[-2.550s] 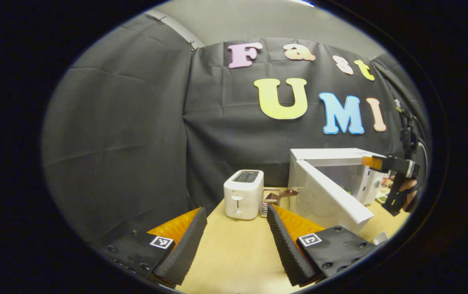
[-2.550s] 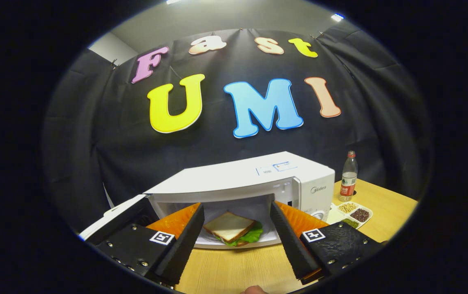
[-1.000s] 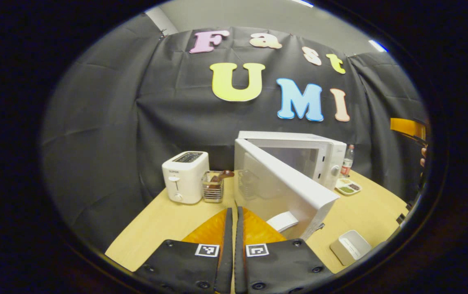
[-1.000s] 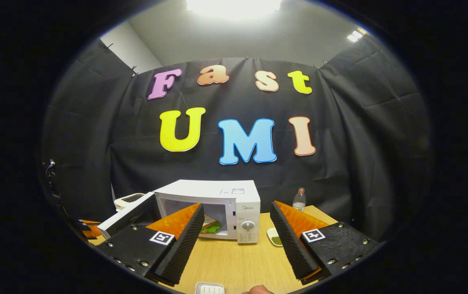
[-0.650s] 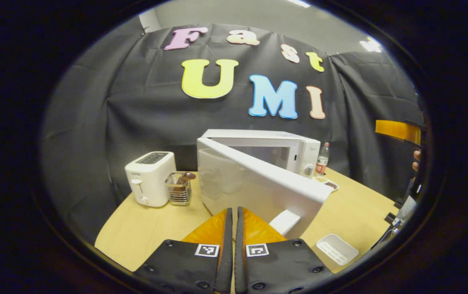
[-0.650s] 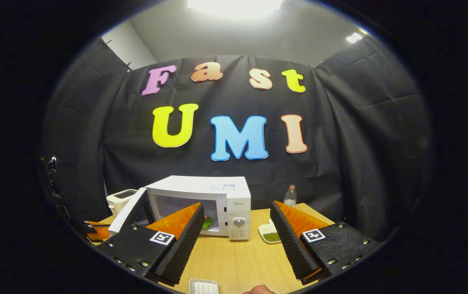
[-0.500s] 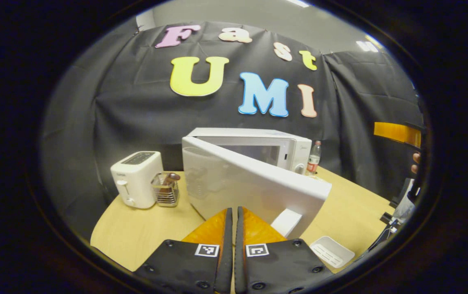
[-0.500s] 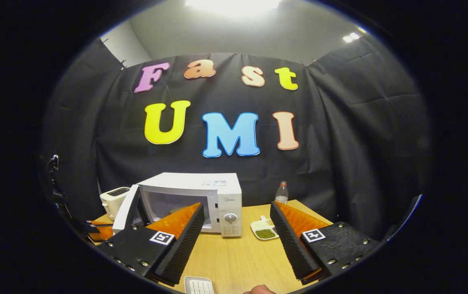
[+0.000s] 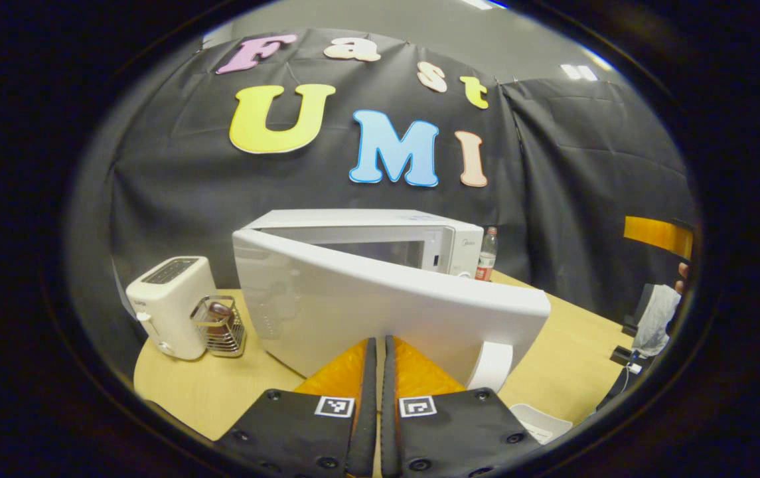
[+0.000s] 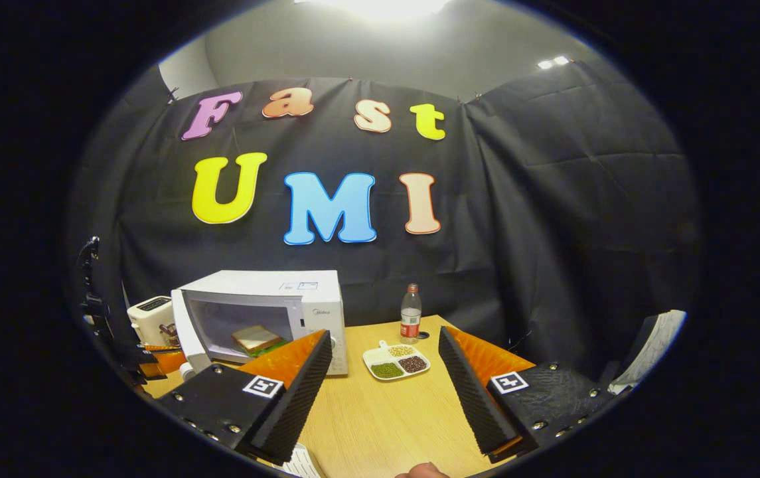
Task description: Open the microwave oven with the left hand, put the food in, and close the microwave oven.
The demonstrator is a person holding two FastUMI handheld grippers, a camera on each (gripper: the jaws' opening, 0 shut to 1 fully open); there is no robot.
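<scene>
risk sits at the door (image 9: 380,302) — left gripper (image 9: 380,345), clenched empty, pushes it near its handle (image 9: 494,365); sliding off leaves it ajar. sandwich (image 10: 255,337) is inside the microwave (image 10: 267,292); right gripper (image 10: 385,372) hangs released.

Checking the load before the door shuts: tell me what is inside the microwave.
In the right gripper view, a sandwich with green lettuce lies inside the microwave, seen through the nearly shut door. The cavity's floor beneath it and the far corners are hidden.
</scene>
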